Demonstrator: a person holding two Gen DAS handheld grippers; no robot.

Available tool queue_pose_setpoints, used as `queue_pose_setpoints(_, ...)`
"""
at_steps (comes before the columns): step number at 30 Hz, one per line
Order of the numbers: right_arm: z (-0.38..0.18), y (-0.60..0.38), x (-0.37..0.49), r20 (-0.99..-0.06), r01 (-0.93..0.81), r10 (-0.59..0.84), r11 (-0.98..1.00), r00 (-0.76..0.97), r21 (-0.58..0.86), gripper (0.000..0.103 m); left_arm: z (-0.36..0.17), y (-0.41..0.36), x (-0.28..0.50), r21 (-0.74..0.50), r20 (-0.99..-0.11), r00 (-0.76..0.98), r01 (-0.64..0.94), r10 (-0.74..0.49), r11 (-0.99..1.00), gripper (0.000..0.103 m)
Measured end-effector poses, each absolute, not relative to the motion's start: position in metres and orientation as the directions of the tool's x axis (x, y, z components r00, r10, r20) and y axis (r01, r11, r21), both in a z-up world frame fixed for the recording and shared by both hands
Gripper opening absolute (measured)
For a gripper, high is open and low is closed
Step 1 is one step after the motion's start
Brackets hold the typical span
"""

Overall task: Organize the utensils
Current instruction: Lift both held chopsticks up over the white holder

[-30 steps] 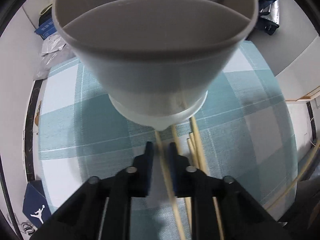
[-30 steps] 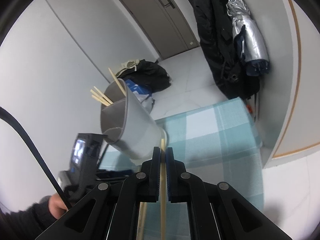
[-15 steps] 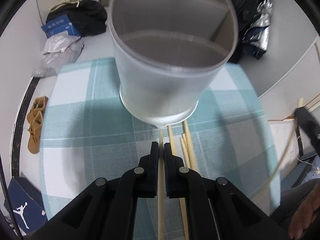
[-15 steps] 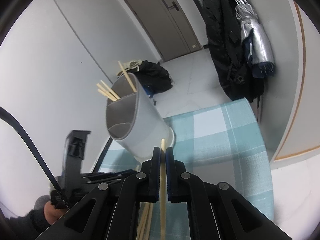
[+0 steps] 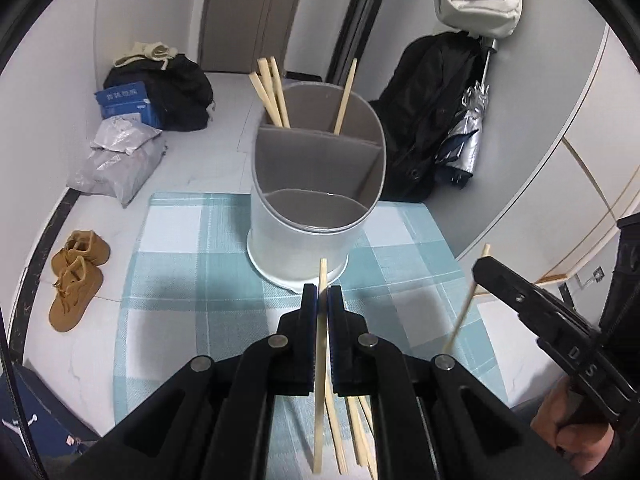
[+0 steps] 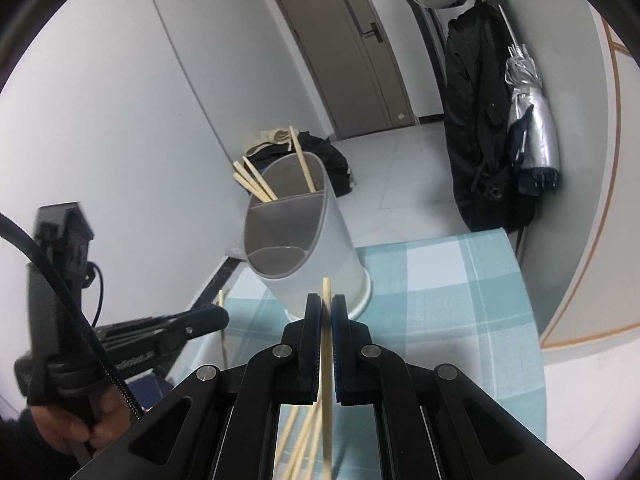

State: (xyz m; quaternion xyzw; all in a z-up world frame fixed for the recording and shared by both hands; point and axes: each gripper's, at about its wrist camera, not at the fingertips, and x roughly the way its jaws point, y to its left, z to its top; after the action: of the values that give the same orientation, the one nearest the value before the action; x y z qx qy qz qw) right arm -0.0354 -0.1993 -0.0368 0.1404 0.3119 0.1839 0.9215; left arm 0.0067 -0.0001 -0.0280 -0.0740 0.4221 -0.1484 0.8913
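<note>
A grey utensil holder [image 5: 316,200] with divided compartments stands on the teal checked tablecloth [image 5: 180,280]. Several wooden chopsticks [image 5: 272,92] stick out of its rear compartments. My left gripper [image 5: 322,296] is shut on one chopstick [image 5: 320,344], raised just in front of the holder's base. More loose chopsticks [image 5: 356,428] lie on the cloth below it. My right gripper [image 6: 327,304] is shut on another chopstick [image 6: 327,344], right of the holder [image 6: 304,248]. Each gripper shows in the other's view: the right gripper [image 5: 480,270], the left gripper [image 6: 218,316].
On the floor to the left lie tan shoes [image 5: 76,276], a grey bag [image 5: 120,160], a blue box [image 5: 124,100] and a black bag [image 5: 176,88]. A black coat [image 5: 432,100] and a silver umbrella [image 5: 468,136] hang at the right. A person's hand [image 5: 572,428] grips the right tool.
My left gripper closed on a chopstick, lifted it off the cloth and drew back from the holder. The right gripper shifted slightly, still gripping its chopstick.
</note>
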Motion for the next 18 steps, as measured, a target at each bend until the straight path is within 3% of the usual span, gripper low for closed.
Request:
queue_pose_setpoints(8, -0.024, -0.183, -0.047, -0.491, -0.274, 0.408, 0.906, 0.769, 0.323, 0.004, -0.008, 0.002, -0.012, -0.257, -0.697, 0.649, 0.172, -0.306, 0.951, 0.002)
queue_pose_setpoints(18, -0.018, -0.179, -0.038, -0.485, -0.254, 0.434, 0.883, 0.759, 0.394, 0.004, -0.003, 0.011, -0.013, -0.276, -0.688, 0.668, 0.122, -0.284, 0.954, 0.002)
